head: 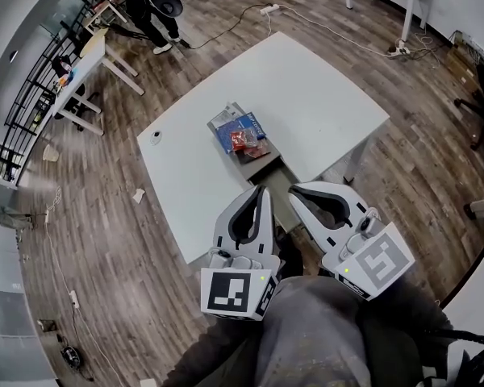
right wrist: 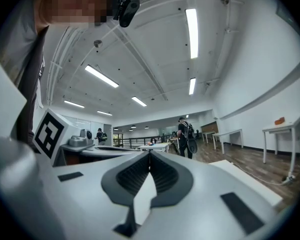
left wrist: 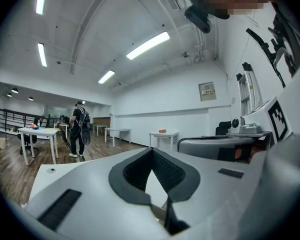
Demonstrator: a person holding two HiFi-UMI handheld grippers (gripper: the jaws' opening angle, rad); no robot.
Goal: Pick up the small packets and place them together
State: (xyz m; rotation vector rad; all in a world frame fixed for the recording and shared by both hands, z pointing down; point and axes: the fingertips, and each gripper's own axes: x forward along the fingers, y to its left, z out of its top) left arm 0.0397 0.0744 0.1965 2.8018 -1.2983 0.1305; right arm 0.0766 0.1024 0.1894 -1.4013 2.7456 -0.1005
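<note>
The 2 grippers hang side by side above the near edge of the white table, close to the person's body, and both point out across the room at about level. The left gripper has its jaws pressed together at the tips and nothing sits between them. Its own view shows the same, with only table and room showing through the gap behind the tips. The right gripper is also fully closed and empty, and in its own view the 2 dark pads meet at the tip. The grippers' tips are near each other but apart.

The small packets lie in 1 loose pile near the middle of the table, well ahead of both grippers and touched by neither. A blue packet is on top, a red one lies against it on the near side, and a pale one pokes out on the far left. They rest on a flat grey mat that reaches back toward the near table edge. A small round object sits alone by the table's left edge.

A person in dark clothes stands on the wooden floor beyond the table.
</note>
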